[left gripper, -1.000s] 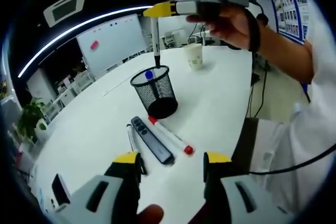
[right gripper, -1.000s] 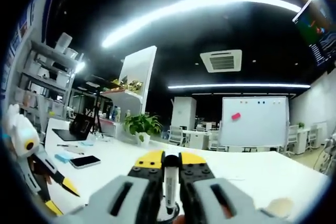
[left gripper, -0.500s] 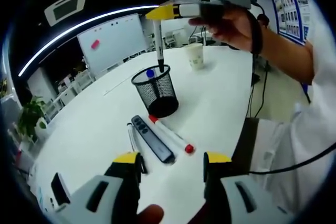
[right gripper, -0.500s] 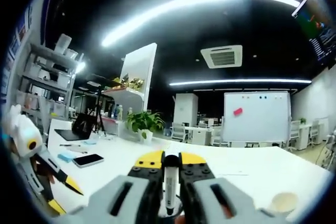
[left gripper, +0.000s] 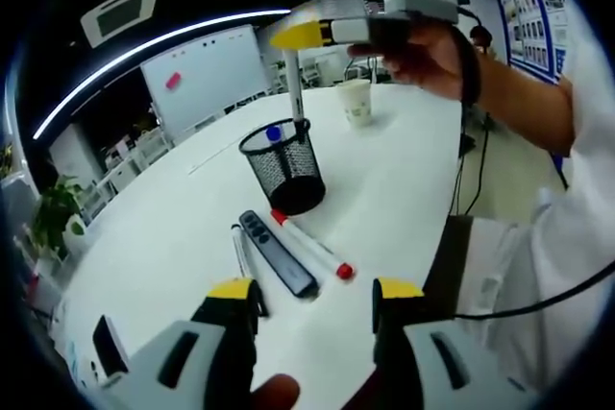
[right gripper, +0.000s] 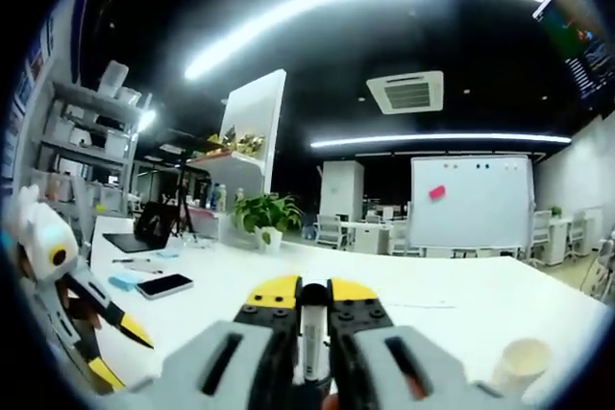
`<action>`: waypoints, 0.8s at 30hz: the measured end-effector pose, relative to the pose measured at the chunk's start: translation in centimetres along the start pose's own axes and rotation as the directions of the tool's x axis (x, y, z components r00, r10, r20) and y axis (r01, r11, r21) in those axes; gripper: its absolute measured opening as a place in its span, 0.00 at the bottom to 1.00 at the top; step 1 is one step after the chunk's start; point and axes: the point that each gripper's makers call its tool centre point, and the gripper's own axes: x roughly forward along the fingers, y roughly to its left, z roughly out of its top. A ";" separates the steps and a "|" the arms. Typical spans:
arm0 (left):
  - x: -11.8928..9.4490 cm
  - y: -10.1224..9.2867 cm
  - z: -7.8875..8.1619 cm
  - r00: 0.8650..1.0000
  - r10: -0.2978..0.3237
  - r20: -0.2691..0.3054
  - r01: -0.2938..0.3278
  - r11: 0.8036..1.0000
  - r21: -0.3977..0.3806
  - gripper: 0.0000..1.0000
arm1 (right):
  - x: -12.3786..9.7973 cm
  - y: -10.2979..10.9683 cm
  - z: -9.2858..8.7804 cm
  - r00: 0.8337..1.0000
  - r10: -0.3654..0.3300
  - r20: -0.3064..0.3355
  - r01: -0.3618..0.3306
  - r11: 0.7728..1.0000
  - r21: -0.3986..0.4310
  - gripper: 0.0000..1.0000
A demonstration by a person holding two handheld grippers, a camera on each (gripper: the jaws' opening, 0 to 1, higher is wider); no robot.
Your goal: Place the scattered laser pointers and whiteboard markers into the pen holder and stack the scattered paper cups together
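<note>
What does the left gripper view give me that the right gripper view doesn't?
Left gripper view: the mesh pen holder with a blue-capped marker inside, the red-capped marker, the black laser pointer and a thin pen lying on the table, between the open left gripper and the holder.

Right gripper view: a phone and a laptop.

Both: the right gripper holding a marker, the paper cup, the whiteboard.

The left grey plastic tool (left gripper: 315,302) ends in two yellow-capped black jaws. The right tool (right gripper: 304,306) matches it, its black pads studded with screws. The person wears a white sleeve (left gripper: 577,218); a black cable (left gripper: 538,301) trails across it.
</note>
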 end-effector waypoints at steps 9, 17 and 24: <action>0.1 0.0 -0.2 1.000 0.000 -0.006 0.000 1.000 -0.002 0.49 | 0.2 0.4 -1.1 0.999 0.022 -0.032 -0.023 1.000 -0.004 0.11; 0.1 0.0 -0.2 1.000 0.001 -0.010 -0.001 1.000 -0.001 0.49 | 0.2 0.4 -1.9 0.998 0.028 -0.055 -0.028 1.000 0.008 0.11; 0.2 -0.1 -0.3 1.000 -0.005 -0.011 0.005 1.000 -0.001 0.49 | 0.2 0.6 -2.3 0.997 0.034 -0.066 -0.034 0.999 0.007 0.11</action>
